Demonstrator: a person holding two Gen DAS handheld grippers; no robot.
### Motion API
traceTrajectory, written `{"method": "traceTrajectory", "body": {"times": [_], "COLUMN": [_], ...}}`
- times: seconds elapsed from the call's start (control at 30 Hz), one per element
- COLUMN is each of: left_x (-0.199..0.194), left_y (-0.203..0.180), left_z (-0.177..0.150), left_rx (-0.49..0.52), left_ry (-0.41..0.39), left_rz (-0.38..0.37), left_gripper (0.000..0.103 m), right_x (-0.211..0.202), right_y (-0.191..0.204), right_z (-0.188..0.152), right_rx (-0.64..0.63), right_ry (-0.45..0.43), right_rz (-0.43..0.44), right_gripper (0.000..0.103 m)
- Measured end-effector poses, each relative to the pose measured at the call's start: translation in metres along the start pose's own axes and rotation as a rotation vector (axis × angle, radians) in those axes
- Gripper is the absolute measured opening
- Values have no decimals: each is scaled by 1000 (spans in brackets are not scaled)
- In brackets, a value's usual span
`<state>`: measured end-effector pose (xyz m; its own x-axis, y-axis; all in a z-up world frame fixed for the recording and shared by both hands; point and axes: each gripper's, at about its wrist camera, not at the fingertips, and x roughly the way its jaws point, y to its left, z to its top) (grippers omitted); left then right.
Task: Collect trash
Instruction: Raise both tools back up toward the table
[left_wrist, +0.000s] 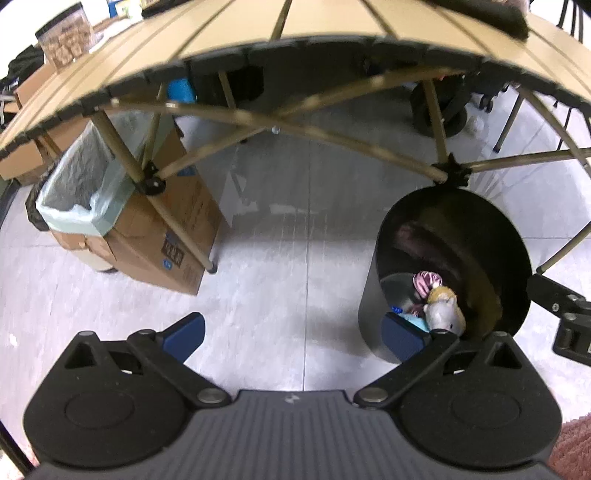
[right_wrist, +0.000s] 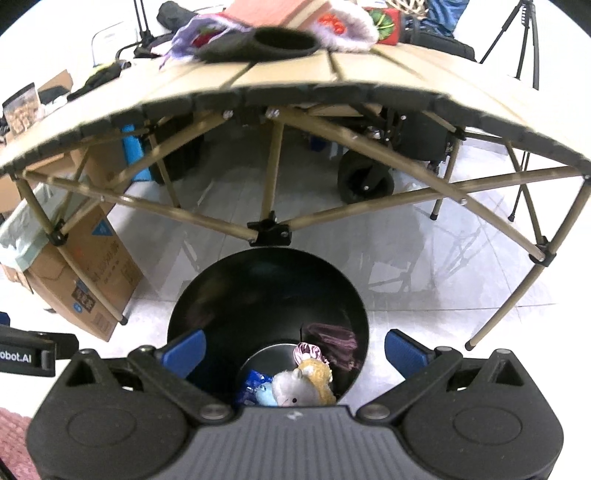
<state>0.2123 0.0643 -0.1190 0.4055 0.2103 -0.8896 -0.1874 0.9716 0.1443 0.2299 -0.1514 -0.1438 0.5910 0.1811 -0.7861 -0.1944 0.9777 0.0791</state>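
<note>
Both tools spread empty, right tool (right_wrist: 293, 352) above black bin (right_wrist: 207, 295), left tool (left_wrist: 293, 338) seemingly beside it

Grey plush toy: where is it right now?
The grey plush toy lies at the bottom of the black bin, beside a tan plush, directly below the open right gripper.

I see the bin (right_wrist: 267, 295) low in the frame's centre, below the table's edge (right_wrist: 295, 92), toys (right_wrist: 295, 387) inside; boxes (right_wrist: 92, 280) stand at left.
</note>
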Motion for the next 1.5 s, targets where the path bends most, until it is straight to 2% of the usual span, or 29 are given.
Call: {"method": "traceTrajectory", "body": {"times": [0.3,0.57,0.8,1.27,1.5], "left_x": [-23,-67,-102,-119,-117], "left_y": [-5,-5,-6,-3,0], "left_z": [-4,3,19,69,95], "left_rx": [22,5,-5,-87,-112], "left_ry": [-92,-200,-313,-403,-428], "left_rz": [6,-49,-52,-72,-56], "left_gripper": [103,103,103,103,103], "right_x": [-50,-94,-125,-126,-116], "right_y": [-13,-23,-28,-22,-25], "right_z": [5,15,34,82,103], "right_rx": [11,11,20,28,58], "right_ry": [-98,-219,-331,-450,-494], "right_rz": [3,1,-2,-12,-28], "right_gripper": [103,103,103,103,103]}}
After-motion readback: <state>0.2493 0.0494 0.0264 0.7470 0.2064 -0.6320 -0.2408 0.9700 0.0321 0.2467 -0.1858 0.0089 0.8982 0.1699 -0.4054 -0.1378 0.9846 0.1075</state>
